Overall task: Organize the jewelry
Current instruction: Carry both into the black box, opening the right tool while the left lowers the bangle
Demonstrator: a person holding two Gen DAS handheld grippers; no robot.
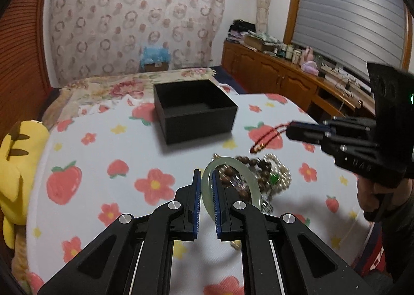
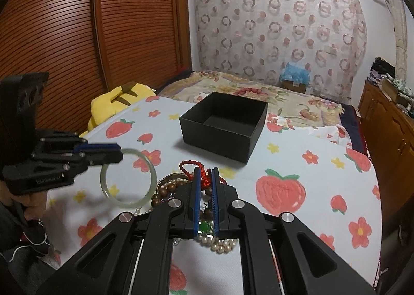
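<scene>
The pale green bangle [image 1: 229, 186], low and centre in the left wrist view, is pinched on its rim by the nearly closed left gripper [image 1: 205, 191] and hangs clear of the jewelry pile [image 1: 261, 173], while the right gripper [image 2: 205, 186], just as narrow, clamps the red cord [image 2: 196, 168] at lower centre of its own view. To do this well, I would keep the squeeze steady on the slick ring and carry it level toward the open black box [image 1: 194, 108] at upper centre. The strawberry cloth [image 1: 103, 152] between pile and box lies bare, though the box's near wall must be cleared and the table's left edge by the yellow plush [image 1: 18, 165] is close.
</scene>
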